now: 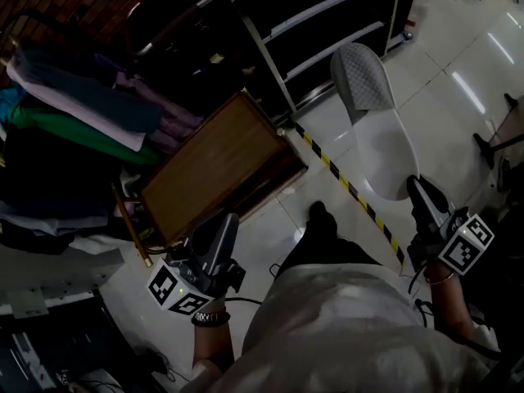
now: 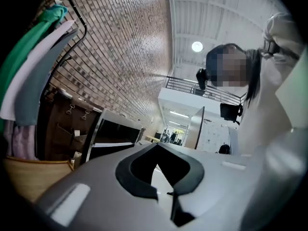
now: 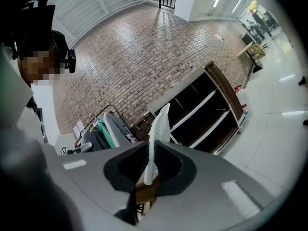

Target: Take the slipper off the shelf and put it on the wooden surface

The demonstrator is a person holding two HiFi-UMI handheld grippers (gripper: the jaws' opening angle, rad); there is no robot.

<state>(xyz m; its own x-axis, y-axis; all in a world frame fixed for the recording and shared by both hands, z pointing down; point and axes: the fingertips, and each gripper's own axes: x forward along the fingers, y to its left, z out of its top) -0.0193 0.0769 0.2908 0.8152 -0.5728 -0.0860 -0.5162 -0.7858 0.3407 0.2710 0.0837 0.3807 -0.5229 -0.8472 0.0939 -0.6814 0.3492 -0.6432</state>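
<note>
A white slipper [image 1: 377,121] with a grey patterned toe hangs over the pale floor, to the right of the wooden surface [image 1: 217,166]. My right gripper [image 1: 417,191] is shut on its heel end. In the right gripper view the slipper [image 3: 158,134] stands edge-on between the jaws of the right gripper [image 3: 151,170], with the dark shelf [image 3: 202,109] behind it. The shelf [image 1: 327,23] stands at the top of the head view. My left gripper [image 1: 228,223] sits low, just off the near corner of the wooden surface. The left gripper [image 2: 166,191] has its jaws together and holds nothing.
A rack of hung clothes [image 1: 82,105] crowds the left side beside the wooden surface. Yellow-and-black tape [image 1: 352,191] runs along the floor in front of the shelf. The person's dark shoe [image 1: 319,219] stands between the two grippers. A dark object [image 1: 499,146] lies at the right edge.
</note>
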